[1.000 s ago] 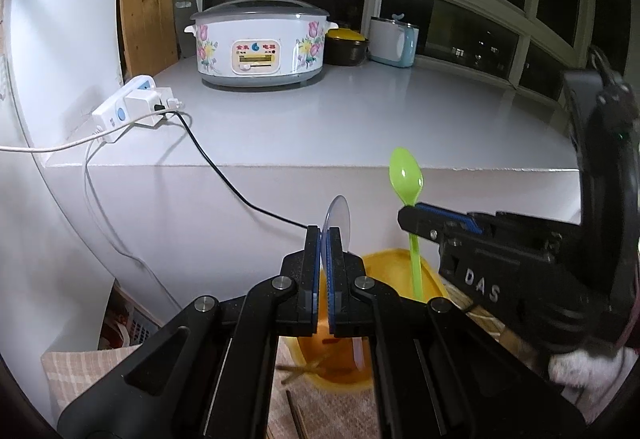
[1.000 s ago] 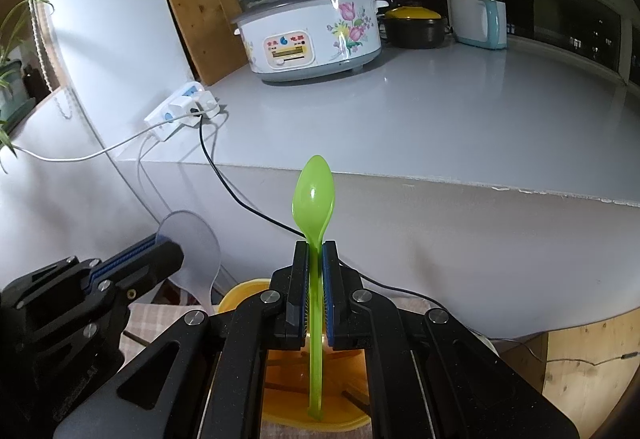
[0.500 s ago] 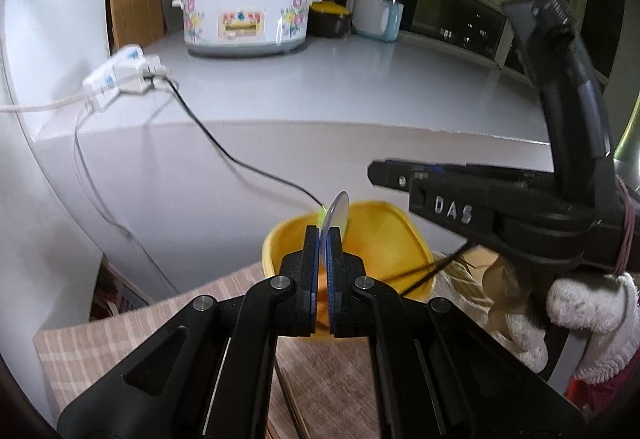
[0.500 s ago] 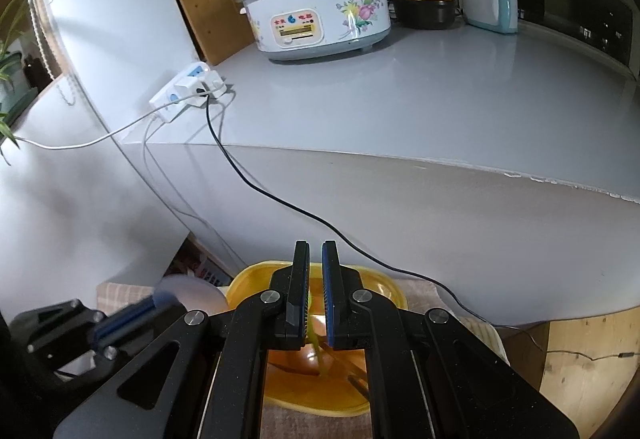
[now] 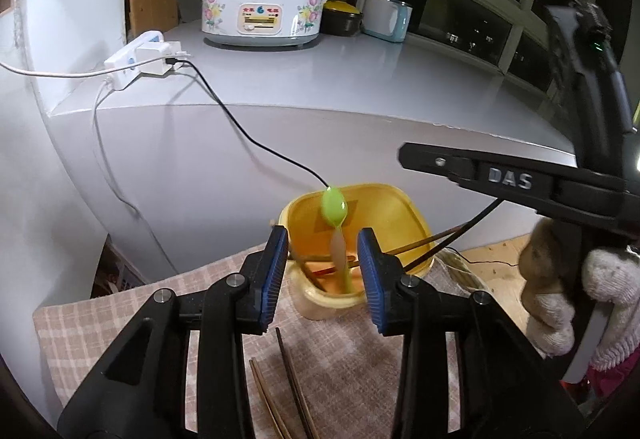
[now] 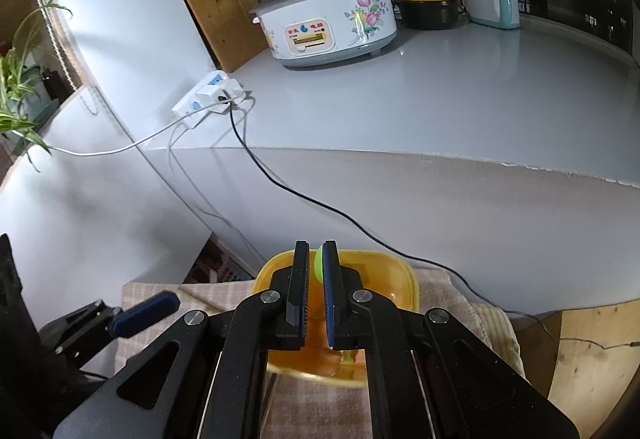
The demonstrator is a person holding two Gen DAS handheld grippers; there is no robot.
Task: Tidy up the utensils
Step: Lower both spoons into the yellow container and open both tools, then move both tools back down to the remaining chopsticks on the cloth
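Observation:
A yellow container (image 5: 400, 207) stands on a checked cloth (image 5: 120, 319). In it stand a green spoon (image 5: 334, 205), a clear spoon (image 5: 339, 249) and brown chopsticks (image 5: 432, 239) that lean out to the right. My left gripper (image 5: 323, 235) is just in front of the container, and its jaws are opening. The clear spoon shows between them, touching neither pad. My right gripper (image 6: 316, 251) hovers over the container (image 6: 400, 271), shut and holding nothing. The green spoon (image 6: 319, 267) shows through the slit between its fingers. More chopsticks (image 5: 288, 391) lie on the cloth under my left gripper.
A grey counter (image 5: 360, 79) rises behind the container, with a flowered rice cooker (image 5: 260, 15) and a white power strip (image 5: 136, 59) on it. A black cable (image 5: 248, 135) hangs down to the container. A gloved hand (image 5: 560, 303) holds the right gripper.
The green spoon left the right gripper and now stands in the container. The left gripper came closer to the container, opened and let go of the clear spoon there.

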